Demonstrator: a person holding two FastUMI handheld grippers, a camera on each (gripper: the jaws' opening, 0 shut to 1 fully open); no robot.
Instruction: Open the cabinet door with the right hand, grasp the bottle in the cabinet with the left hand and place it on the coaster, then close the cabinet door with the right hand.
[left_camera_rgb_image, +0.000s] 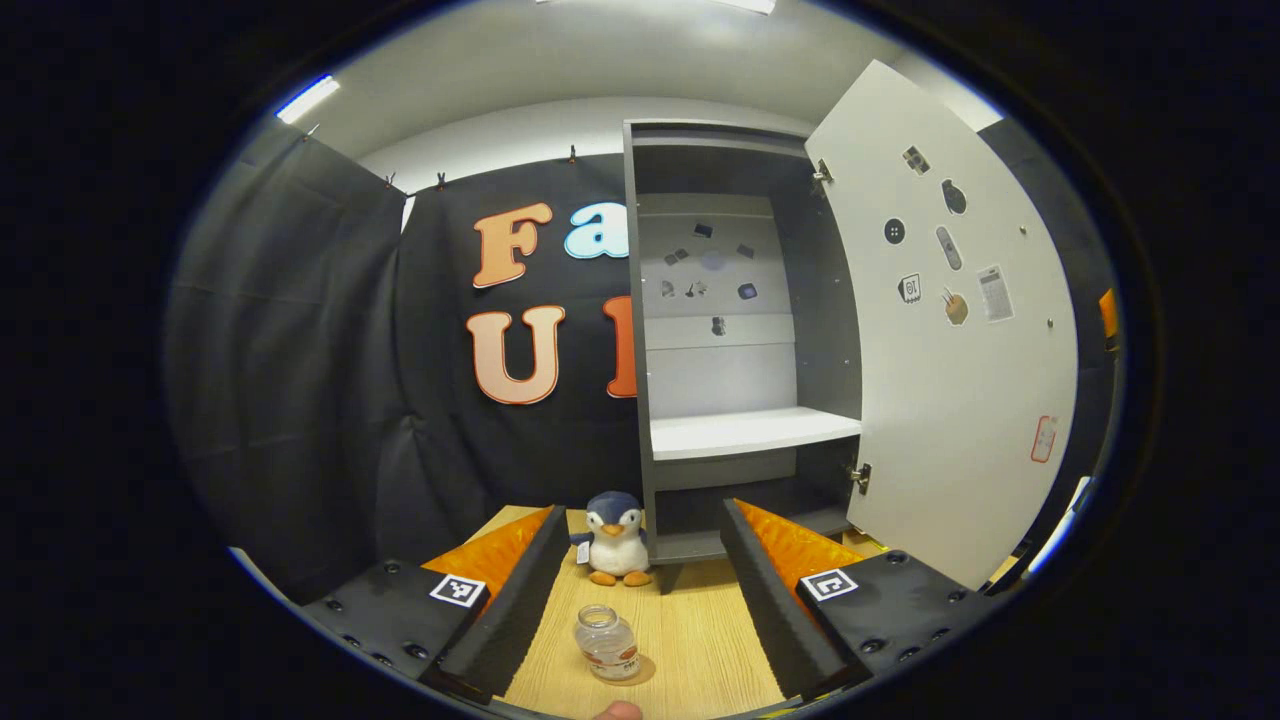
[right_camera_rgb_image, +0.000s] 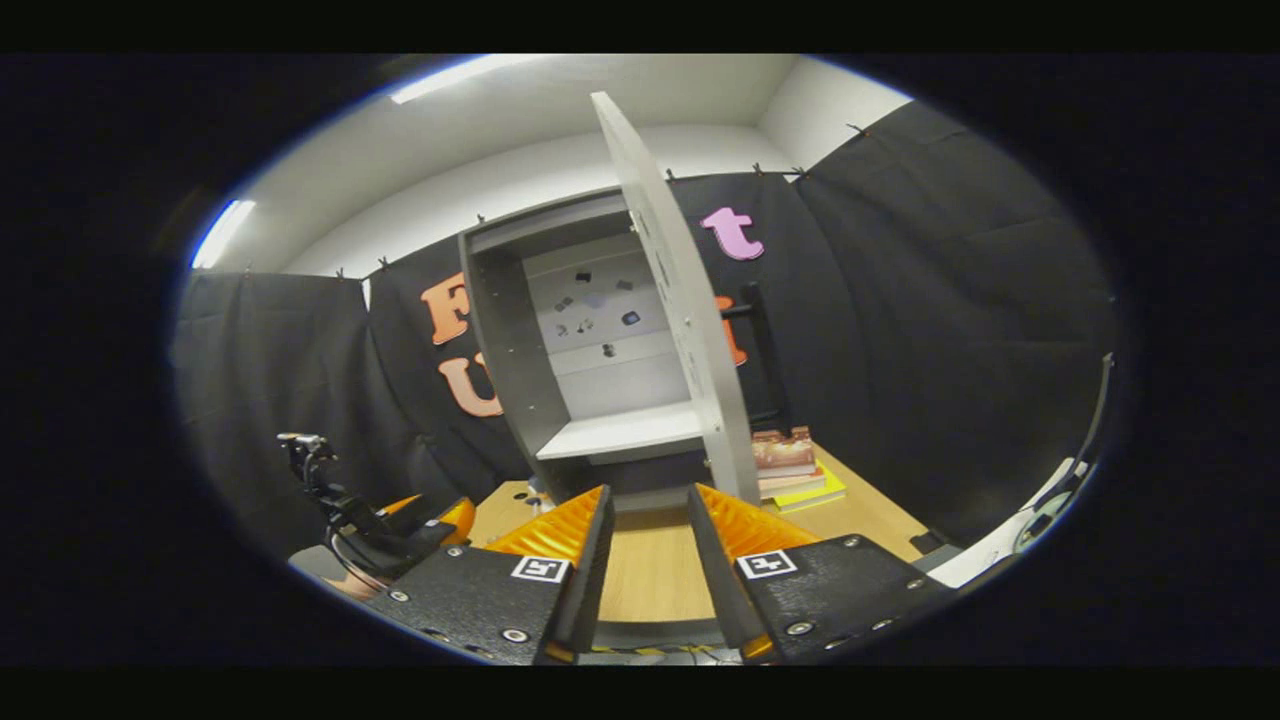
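Note:
A clear lidless bottle stands upright on a brown coaster on the wooden table. It sits between the wide-spread fingers of my left gripper, close to the camera, and neither finger touches it. The grey cabinet stands open, its white shelf bare and its door swung out to the right. In the right gripper view, my right gripper is open with nothing in it, just short of the door's edge, with the cabinet behind.
A penguin plush sits on the table at the cabinet's left foot. A stack of books lies right of the cabinet. The left gripper and the hand holding it appear at lower left in the right gripper view. A fingertip peeks in.

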